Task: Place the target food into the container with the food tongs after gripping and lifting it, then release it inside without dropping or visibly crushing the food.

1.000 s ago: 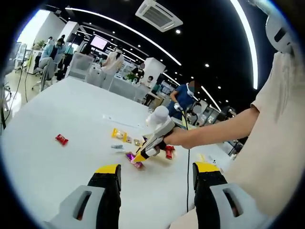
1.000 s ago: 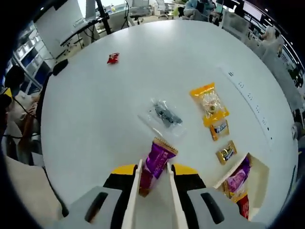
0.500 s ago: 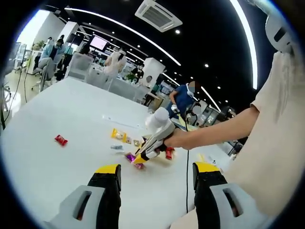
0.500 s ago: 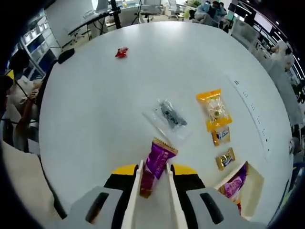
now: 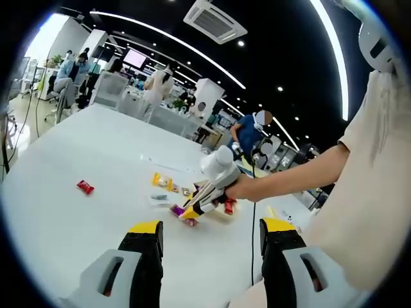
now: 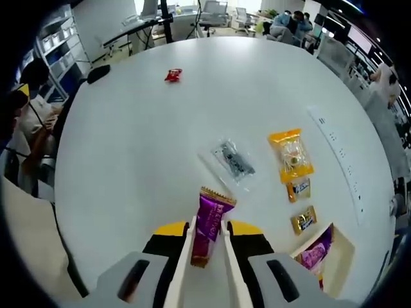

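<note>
In my right gripper view, the right gripper (image 6: 207, 239) carries the food tongs (image 6: 186, 251). Their two pale blades are nearly closed, pinching a purple snack packet (image 6: 209, 221) and holding it above the white table (image 6: 128, 141). Farther out lie a clear packet (image 6: 231, 160), an orange packet (image 6: 290, 156), two small gold packets (image 6: 303, 219) and a red candy (image 6: 173, 75). The pale container (image 6: 340, 256) sits at the near right, with a purple packet inside. In my left gripper view, the left gripper (image 5: 210, 256) hangs wide open and empty.
</note>
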A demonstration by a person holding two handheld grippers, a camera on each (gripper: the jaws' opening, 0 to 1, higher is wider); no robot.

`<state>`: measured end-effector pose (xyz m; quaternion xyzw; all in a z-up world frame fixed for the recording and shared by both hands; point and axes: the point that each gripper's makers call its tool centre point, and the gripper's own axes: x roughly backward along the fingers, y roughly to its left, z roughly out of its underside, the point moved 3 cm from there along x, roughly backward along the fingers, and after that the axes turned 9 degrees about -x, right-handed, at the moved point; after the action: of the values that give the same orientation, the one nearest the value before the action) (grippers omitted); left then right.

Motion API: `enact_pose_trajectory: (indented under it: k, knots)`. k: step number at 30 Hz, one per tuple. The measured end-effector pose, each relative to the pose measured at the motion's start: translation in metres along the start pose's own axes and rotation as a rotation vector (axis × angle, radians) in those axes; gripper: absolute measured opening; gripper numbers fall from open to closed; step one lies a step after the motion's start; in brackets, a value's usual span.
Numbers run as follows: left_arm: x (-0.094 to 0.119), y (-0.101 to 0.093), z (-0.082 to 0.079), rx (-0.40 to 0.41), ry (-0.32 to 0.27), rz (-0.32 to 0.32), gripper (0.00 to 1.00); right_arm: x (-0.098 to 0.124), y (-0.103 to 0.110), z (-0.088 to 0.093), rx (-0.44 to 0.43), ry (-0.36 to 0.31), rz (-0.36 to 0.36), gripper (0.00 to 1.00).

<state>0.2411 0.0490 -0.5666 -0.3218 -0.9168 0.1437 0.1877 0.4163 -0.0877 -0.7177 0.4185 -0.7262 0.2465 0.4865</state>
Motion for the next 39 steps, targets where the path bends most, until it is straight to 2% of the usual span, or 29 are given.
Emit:
enact_pose_trajectory:
  k: [13,24,39]
  knots:
    - [-0.002,-0.006,-0.002,-0.011,-0.003,0.011,0.61,0.019,-0.001,-0.01,-0.015,-0.07,0.0,0.23]
    - [-0.002,-0.011,-0.005,-0.032,-0.003,0.014,0.62,0.04,-0.01,-0.006,-0.051,-0.119,0.026,0.23]
    - [-0.003,-0.022,-0.008,-0.056,-0.01,0.021,0.63,0.067,-0.022,-0.011,-0.067,-0.185,0.059,0.24]
